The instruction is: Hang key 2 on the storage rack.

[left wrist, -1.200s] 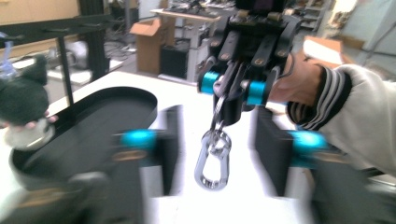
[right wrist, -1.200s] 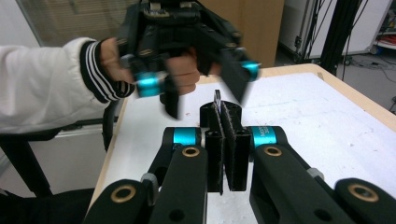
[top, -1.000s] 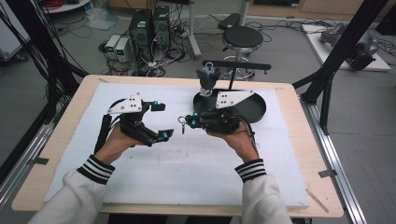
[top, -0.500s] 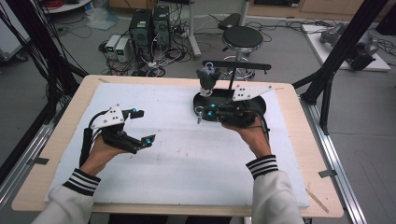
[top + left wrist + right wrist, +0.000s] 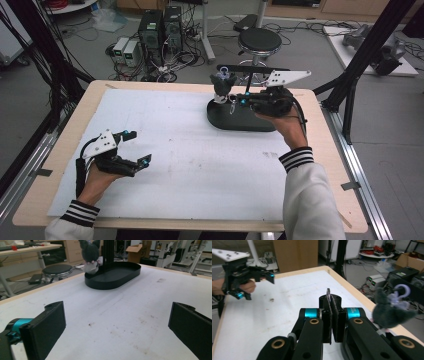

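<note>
**Table and what it carries**

We list one wooden table (image 5: 330,165) with a pale rim. On it we find a white sheet (image 5: 200,165), faintly stained, covering most of the top, and a black oval tray (image 5: 112,275) at the sheet's far right.

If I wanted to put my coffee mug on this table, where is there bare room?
Most of the white mat is bare: the wide stretch between the left gripper and the black oval tray. The far right corner is crowded: the tray, the grey plush toy and the right gripper sit there.
</note>
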